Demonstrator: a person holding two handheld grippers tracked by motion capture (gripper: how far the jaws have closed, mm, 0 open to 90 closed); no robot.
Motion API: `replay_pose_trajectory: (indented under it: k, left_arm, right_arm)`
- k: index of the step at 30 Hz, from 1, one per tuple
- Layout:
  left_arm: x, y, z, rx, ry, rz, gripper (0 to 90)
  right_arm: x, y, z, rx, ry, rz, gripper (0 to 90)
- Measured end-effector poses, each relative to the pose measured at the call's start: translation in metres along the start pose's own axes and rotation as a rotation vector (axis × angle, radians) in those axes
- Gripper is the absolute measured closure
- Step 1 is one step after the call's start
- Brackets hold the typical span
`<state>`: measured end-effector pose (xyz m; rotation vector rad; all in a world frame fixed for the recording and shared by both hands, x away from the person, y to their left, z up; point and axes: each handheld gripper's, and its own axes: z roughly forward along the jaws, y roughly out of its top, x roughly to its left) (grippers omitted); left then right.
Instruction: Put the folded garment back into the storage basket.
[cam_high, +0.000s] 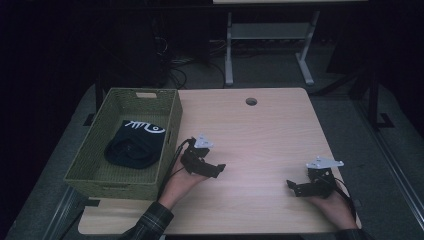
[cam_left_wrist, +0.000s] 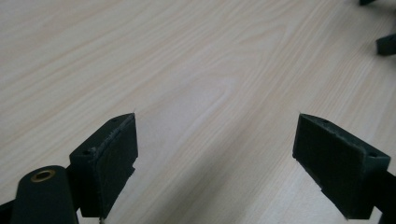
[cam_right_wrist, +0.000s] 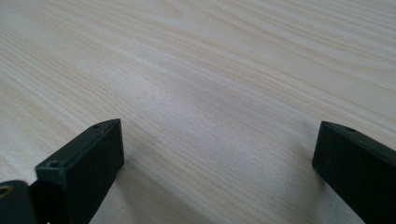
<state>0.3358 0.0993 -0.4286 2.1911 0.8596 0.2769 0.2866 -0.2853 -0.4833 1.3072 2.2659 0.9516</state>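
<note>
Pale wood bench (cam_high: 260, 135): left gripper (cam_high: 212, 170), right gripper (cam_high: 295, 187), fingers spread wide, empty, lower frame. Dark cap (cam_high: 134, 144) lies inside green basket (cam_high: 100, 150), left. Stowing seemingly done; next, withdraw clear.

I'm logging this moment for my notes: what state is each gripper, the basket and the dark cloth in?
Left gripper: open, holding nothing, over bare wood.
Right gripper: open, holding nothing, low over the table.
Green woven basket: upright at the table's left edge, open on top.
Dark cloth with white print: bunched up, lying inside the basket, touched by neither gripper.
</note>
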Motion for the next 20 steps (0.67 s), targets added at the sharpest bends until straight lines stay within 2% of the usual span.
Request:
replay_pose_trajectory:
  k: [7, 9, 12, 16, 20]
  left_arm:
    - [-0.002, -0.018, 0.018, 0.045, 0.016, 0.000, 13.4]
    - [-0.002, -0.021, 0.020, 0.056, 0.029, 0.014, 13.4]
    - [-0.001, -0.024, 0.021, 0.074, 0.036, 0.015, 13.4]
    - [0.000, -0.029, 0.025, 0.099, 0.030, 0.013, 13.3]
    - [-0.001, -0.030, 0.026, 0.111, 0.039, 0.057, 12.7]
  right_arm:
    - [0.000, 0.000, 0.000, 0.000, 0.001, -0.001, 1.8]
    - [0.000, 0.000, 0.000, 0.001, 0.002, 0.000, 1.8]
    - [0.000, 0.000, 0.000, 0.000, 0.003, -0.001, 1.8]
    - [0.000, 0.000, 0.000, 0.001, 0.005, -0.003, 1.8]
    - [0.000, 0.000, 0.000, 0.001, 0.006, -0.003, 1.8]
